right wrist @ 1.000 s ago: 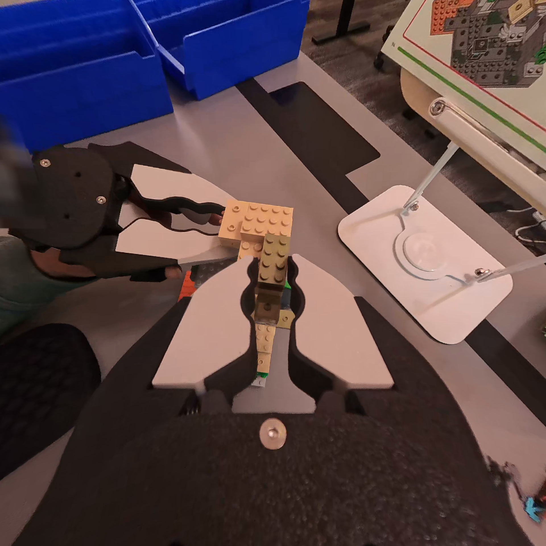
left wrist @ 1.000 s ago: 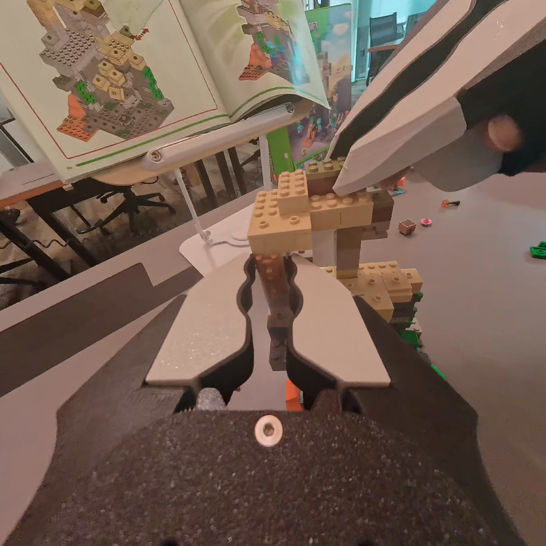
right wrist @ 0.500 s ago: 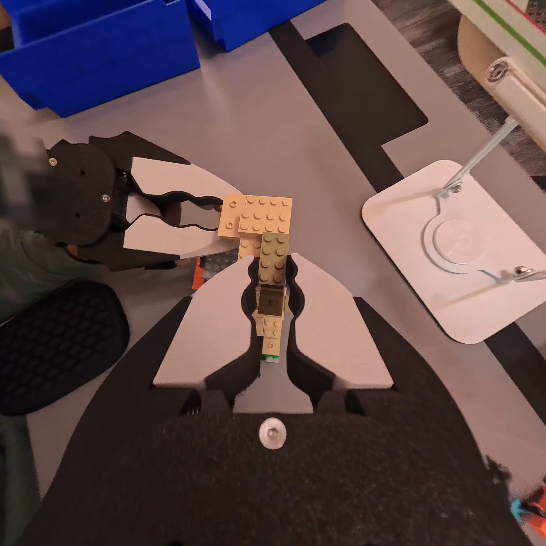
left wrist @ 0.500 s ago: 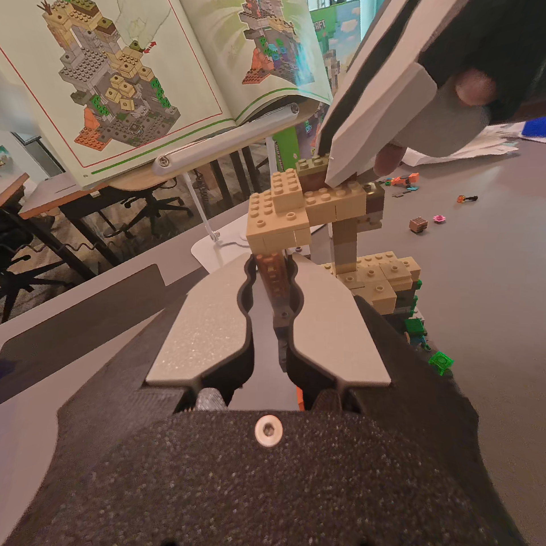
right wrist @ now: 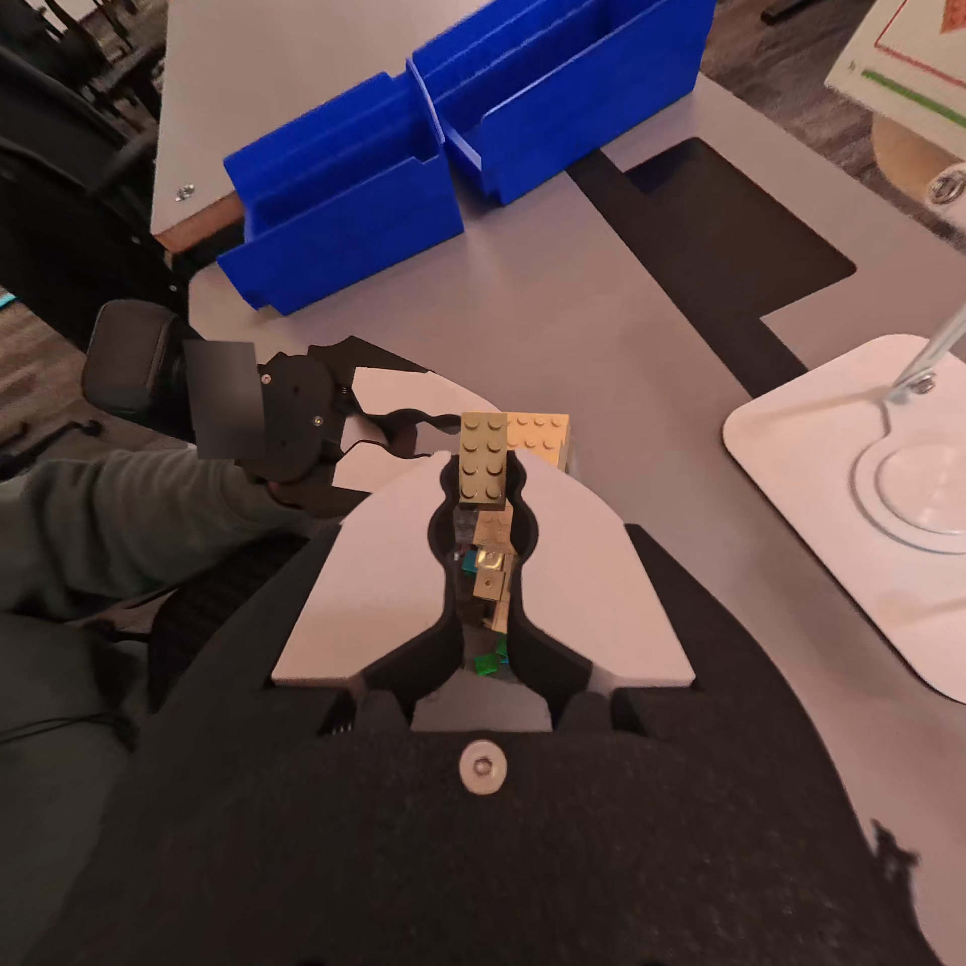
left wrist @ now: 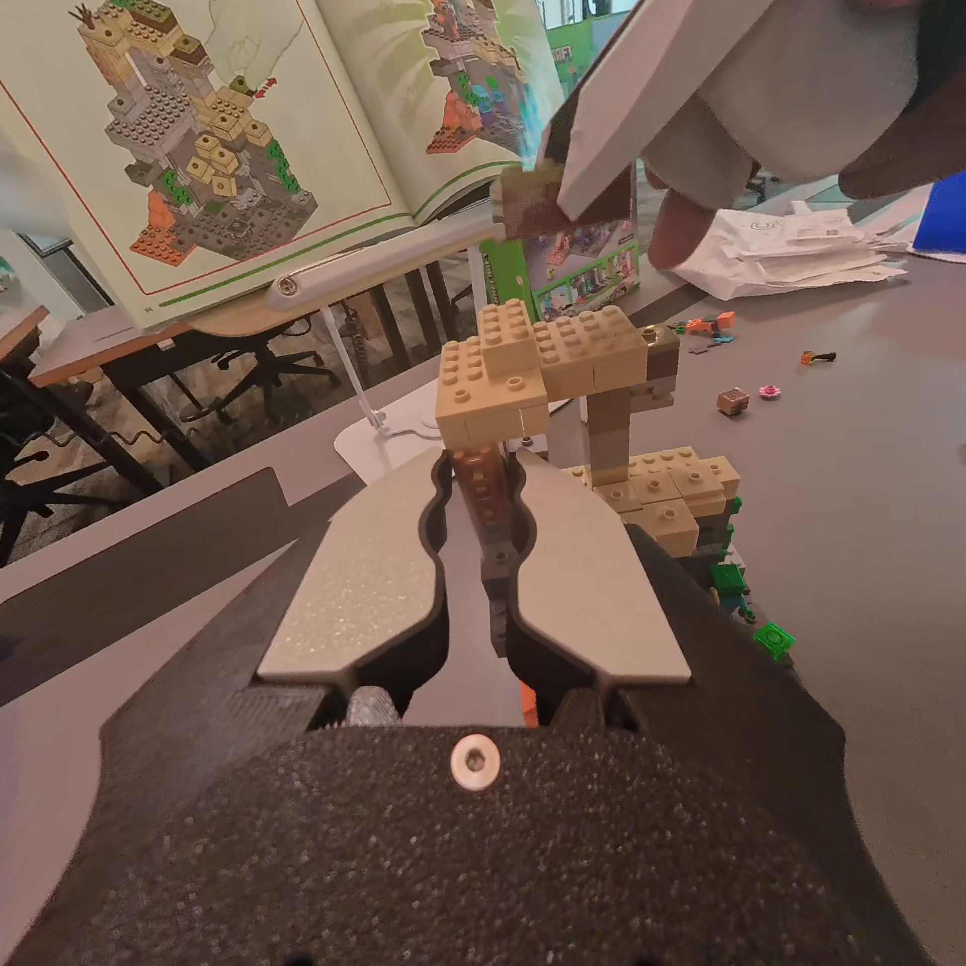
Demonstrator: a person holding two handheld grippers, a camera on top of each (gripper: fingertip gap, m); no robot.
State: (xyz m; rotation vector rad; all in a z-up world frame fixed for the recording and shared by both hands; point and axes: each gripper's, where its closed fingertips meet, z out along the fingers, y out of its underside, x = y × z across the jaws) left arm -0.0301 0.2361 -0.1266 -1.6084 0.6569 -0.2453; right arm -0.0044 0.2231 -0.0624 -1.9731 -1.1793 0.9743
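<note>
Lifted clear, right gripper pinches olive brick; left gripper clamps brown post.

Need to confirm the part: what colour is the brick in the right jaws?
Olive green brick, clearest in the right wrist view.
</note>
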